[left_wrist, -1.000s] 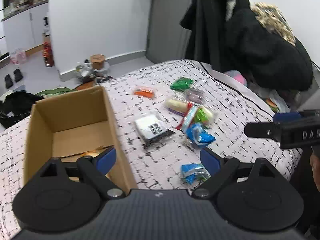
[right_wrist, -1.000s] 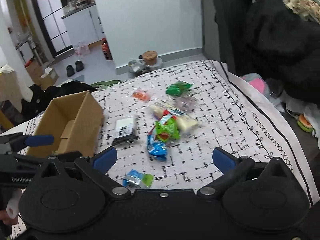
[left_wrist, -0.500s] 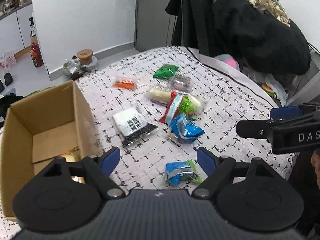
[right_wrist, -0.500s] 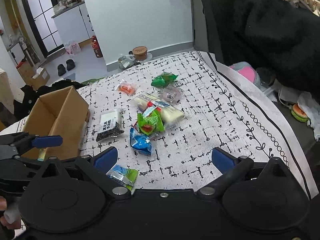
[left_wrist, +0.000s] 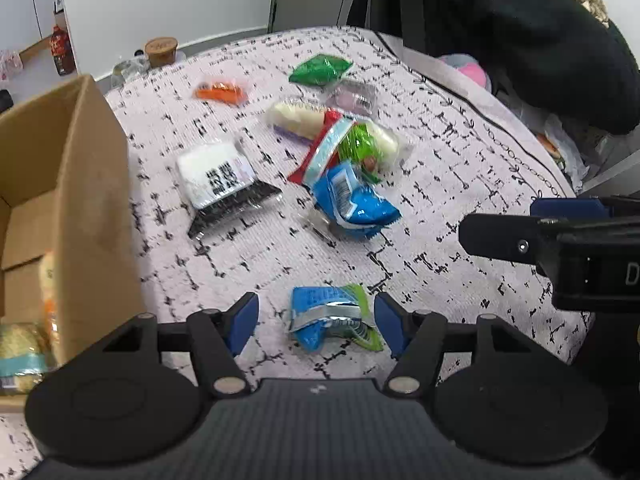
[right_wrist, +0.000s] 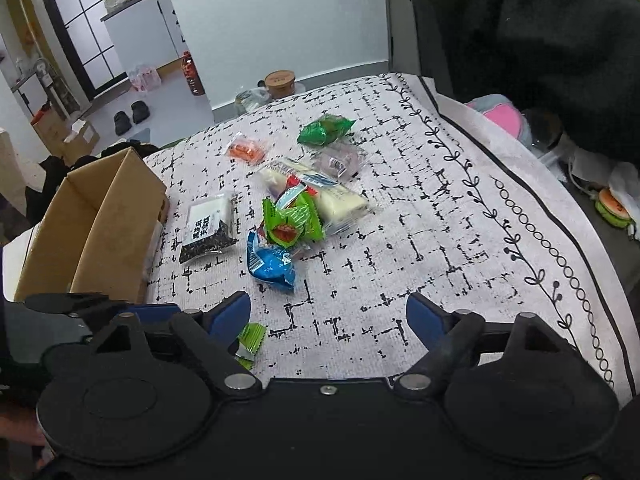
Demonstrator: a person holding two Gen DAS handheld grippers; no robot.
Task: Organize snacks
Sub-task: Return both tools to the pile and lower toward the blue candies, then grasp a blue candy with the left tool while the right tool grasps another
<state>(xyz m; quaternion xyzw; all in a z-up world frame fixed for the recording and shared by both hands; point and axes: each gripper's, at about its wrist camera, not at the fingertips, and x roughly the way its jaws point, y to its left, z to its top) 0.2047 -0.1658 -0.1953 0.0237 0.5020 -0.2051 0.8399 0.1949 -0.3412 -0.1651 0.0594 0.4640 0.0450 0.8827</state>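
Observation:
Several snack packets lie on the patterned tablecloth (left_wrist: 460,168). A small blue-and-green packet (left_wrist: 332,318) sits between the fingers of my left gripper (left_wrist: 316,322). Its jaws are closing, and a gap still shows on the left side. Further off are a blue packet (left_wrist: 352,200), a white-and-black packet (left_wrist: 216,176), a green one (left_wrist: 320,70) and an orange one (left_wrist: 220,92). The open cardboard box (left_wrist: 92,200) stands at the left with snacks inside. My right gripper (right_wrist: 328,314) hovers over bare cloth, jaws closing on nothing. The small packet's green corner (right_wrist: 250,340) shows beside its left finger.
Black coats (right_wrist: 540,32) hang behind the table at the right. The table's edge (right_wrist: 600,280) runs down the right side, with toys and bags beyond it. A jar (right_wrist: 280,82), a bottle (right_wrist: 192,74) and shoes stand on the floor at the back.
My left gripper has moved right and down from beside the box to straddle the small blue-and-green packet, its jaws narrowing. The right gripper has sunk slightly and its jaws have narrowed too.

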